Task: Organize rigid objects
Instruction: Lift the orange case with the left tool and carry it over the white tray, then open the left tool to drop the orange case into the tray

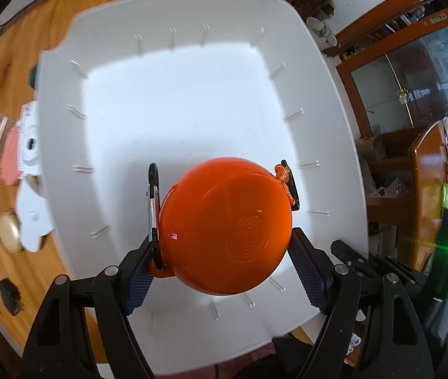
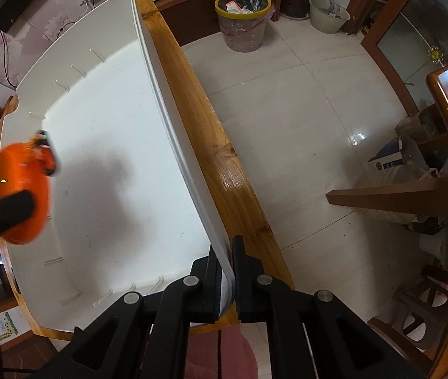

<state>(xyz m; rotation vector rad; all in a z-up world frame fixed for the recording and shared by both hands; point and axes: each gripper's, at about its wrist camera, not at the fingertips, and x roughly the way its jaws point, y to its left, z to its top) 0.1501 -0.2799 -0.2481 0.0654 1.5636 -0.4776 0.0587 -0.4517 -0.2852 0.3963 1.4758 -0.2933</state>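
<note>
The big white bin (image 1: 192,110) sits on a wooden table (image 2: 224,164), its right wall pinched by the right gripper (image 2: 226,287), probably to steady it. The left gripper (image 1: 224,271) grips an orange ball-shaped gadget (image 1: 224,227) across its width, fingers spread, hanging over the bin's near floor, likely for dropping in. Beyond the table lie pale floor tiles (image 2: 303,110) and a trash bucket (image 2: 243,22).

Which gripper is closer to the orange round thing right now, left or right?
Left. The left gripper clamps the orange round thing over the white bin. The right gripper is pinched shut on the bin's rim, across the bin from it.
</note>
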